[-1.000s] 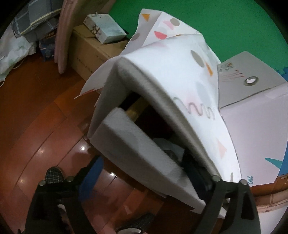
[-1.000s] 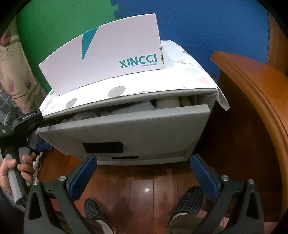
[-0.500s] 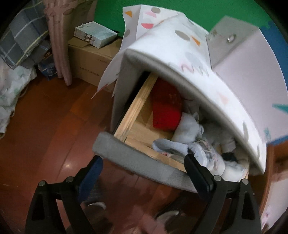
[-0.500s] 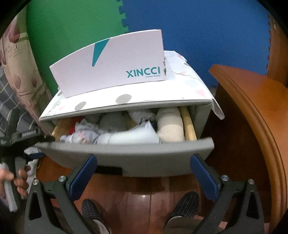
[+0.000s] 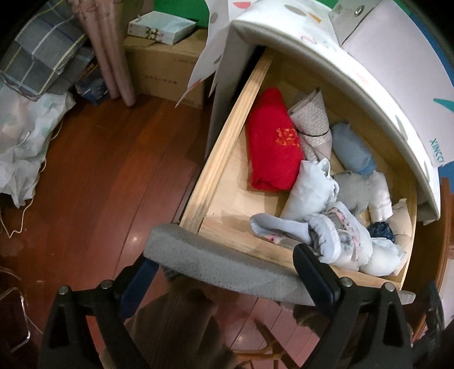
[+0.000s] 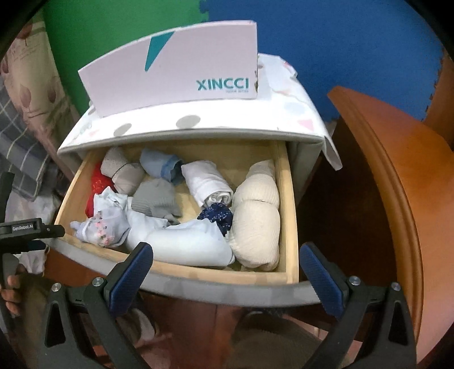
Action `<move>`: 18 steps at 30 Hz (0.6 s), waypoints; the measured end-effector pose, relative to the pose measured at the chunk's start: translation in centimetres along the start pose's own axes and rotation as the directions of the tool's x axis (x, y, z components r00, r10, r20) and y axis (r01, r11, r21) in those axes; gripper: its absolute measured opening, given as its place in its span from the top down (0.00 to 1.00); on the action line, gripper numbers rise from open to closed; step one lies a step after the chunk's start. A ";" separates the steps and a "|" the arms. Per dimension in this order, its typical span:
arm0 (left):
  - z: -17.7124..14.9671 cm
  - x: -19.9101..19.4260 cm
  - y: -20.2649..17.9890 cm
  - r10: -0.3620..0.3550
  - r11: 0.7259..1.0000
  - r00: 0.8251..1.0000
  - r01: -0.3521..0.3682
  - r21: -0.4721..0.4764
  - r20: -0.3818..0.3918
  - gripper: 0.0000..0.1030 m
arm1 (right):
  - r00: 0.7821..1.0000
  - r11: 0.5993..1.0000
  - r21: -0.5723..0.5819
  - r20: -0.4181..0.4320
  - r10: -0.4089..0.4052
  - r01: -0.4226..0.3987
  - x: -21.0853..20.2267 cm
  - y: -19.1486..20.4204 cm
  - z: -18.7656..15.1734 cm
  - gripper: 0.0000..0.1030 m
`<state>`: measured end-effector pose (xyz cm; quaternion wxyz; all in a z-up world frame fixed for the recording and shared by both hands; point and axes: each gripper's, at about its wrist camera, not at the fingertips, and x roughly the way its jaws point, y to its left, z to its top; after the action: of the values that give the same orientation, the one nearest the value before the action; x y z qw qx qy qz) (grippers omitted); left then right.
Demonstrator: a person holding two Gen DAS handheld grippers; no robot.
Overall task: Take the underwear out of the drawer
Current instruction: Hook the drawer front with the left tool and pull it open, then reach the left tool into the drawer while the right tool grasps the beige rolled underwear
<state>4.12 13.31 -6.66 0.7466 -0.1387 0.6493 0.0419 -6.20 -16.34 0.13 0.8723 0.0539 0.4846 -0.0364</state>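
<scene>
Drawer (image 6: 181, 274): open, underwear (image 6: 181, 241) inside, untaken. Our left claw (image 5: 224, 286) and right claw (image 6: 224, 272): wide, empty.

I counted one drawer (image 6: 286, 204) pulled open, and in it nine rolled or bunched pieces of clothing: one red (image 5: 273, 142), one beige with a net pattern (image 5: 312, 122), one blue (image 6: 160, 164), one grey (image 6: 154, 198), one white (image 6: 207, 181), one small dark blue (image 6: 217, 214), one big cream (image 6: 255, 218), and two pale blue ones, one of them flowered (image 6: 102, 227) and one plain (image 6: 181, 241). On top of the cabinet stood one pink box (image 6: 176, 68). By the wall I saw one cardboard box (image 5: 161, 73) with one smaller box (image 5: 161, 27) on it.
</scene>
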 end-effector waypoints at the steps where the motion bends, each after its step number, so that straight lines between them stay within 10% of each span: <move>1: -0.2 -0.1 0.0 0.003 1.000 1.000 -0.003 0.001 -0.006 0.04 | 1.000 1.000 0.006 -0.016 0.011 -0.011 0.0 -0.2 0.2 0.01; 18: -1.8 -1.1 -0.4 0.012 1.000 1.000 -0.012 -0.019 0.024 0.06 | 0.963 0.991 0.102 -0.249 0.105 -0.082 4.0 -3.6 4.7 0.01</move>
<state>2.35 12.59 -5.78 0.7527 -0.1414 0.6407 0.0543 -0.54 -20.58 -1.00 0.8004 0.1205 0.5871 -0.0098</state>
